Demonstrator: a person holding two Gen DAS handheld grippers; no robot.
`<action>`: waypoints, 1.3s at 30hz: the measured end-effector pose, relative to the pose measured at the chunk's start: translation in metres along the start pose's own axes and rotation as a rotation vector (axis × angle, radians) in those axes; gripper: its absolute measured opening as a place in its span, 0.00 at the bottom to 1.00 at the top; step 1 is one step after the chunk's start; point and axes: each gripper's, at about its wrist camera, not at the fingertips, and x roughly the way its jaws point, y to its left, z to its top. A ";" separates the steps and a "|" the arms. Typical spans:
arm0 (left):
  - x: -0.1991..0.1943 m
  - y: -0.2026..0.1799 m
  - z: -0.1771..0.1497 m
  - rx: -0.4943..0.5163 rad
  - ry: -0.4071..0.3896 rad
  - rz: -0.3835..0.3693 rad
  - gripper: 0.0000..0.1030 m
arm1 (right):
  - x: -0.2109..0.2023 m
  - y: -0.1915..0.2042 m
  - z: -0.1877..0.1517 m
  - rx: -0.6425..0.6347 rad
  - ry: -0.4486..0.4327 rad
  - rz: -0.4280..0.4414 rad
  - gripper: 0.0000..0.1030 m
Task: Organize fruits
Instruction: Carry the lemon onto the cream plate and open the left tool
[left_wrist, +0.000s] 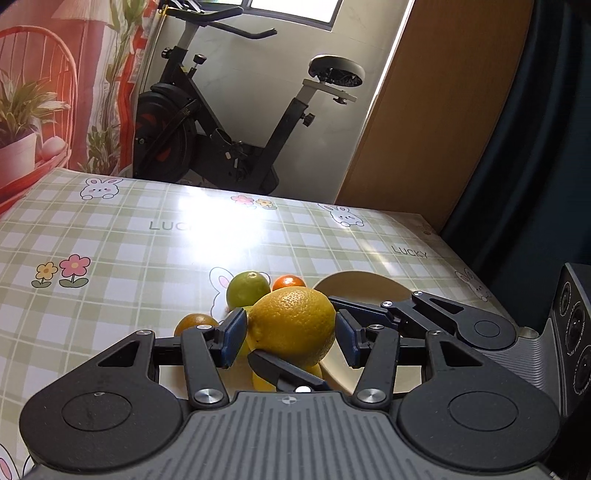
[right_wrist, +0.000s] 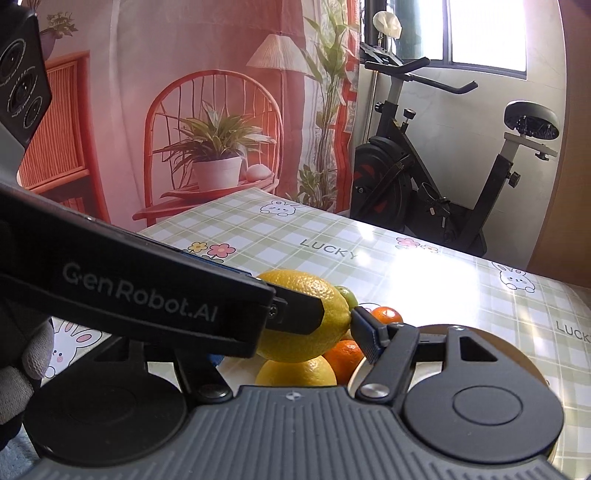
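Right now a big yellow lemon (left_wrist: 291, 325) sits lifted between the left gripper (left_wrist: 290, 332) jaws, whose blue pads flank it; whether they press it I cannot tell. Just beyond the jaws lie a green lime (left_wrist: 247, 288), oranges (left_wrist: 289, 283) and a tan bowl (left_wrist: 364, 286) on the counter (left_wrist: 110, 236). The right gripper (right_wrist: 332, 325) jaws pinch that lemon's ends

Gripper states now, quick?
Left gripper: closed on the large yellow lemon.
Right gripper: around the same lemon; grip cannot be told, one finger hidden.
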 end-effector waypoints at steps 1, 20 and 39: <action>0.004 -0.007 0.004 0.017 0.003 -0.004 0.53 | -0.003 -0.007 0.000 0.015 -0.007 -0.009 0.66; 0.106 -0.095 0.026 0.127 0.122 -0.121 0.53 | -0.027 -0.122 -0.026 0.221 0.017 -0.182 0.66; 0.144 -0.116 0.011 0.149 0.197 -0.141 0.53 | -0.016 -0.138 -0.052 0.250 0.092 -0.307 0.67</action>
